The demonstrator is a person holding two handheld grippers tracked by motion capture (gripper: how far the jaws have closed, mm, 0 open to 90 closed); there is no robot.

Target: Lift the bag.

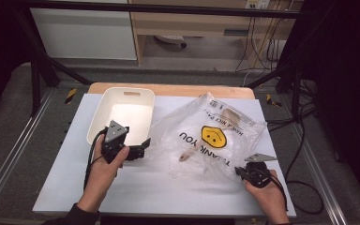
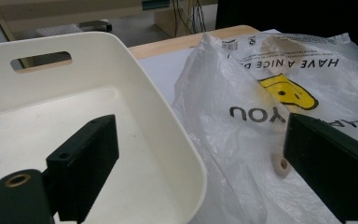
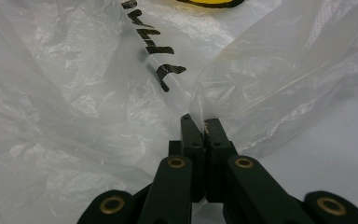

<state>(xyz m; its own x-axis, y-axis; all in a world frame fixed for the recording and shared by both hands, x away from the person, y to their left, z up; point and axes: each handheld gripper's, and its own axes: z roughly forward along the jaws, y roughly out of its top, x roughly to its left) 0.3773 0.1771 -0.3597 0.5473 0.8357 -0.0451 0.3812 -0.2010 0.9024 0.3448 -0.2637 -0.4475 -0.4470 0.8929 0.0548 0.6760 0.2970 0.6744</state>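
A white tabletop (image 1: 136,187) sits inside a dark metal frame, with a wooden strip along its far edge and grey floor and tangled cables beyond.

At about ten o'clock on the table, seen from the high view, stands a cream plastic bin (image 1: 122,112) with a slot handle in its far wall; it looks empty. Just in front of it, near nine o'clock, the person's left hand (image 1: 104,168) holds the left gripper (image 1: 143,149), pointing toward three o'clock at the bag. In the left gripper view its jaws stand wide apart with nothing pressed between them: one jaw hangs over the bin's (image 2: 98,88) floor, the other over the edge of the bag (image 2: 279,84), and the bin's near corner and a fold of plastic lie in the gap, untouched as far as I can tell.

The clear plastic bag (image 1: 211,136), printed with a yellow smiley and "THANK YOU", lies crumpled across the centre of the table toward two o'clock. A pale, beige thing (image 1: 186,154) shows through the film near the middle; a small beige ring-like end (image 2: 281,165) also appears in the left gripper view.

At about four o'clock the right hand (image 1: 271,194) holds the right gripper (image 1: 240,171) at the bag's near right corner. In the right gripper view its jaws (image 3: 201,130) are pinched together on a gathered fold of the bag (image 3: 121,93), which fans away from the tips toward twelve o'clock.
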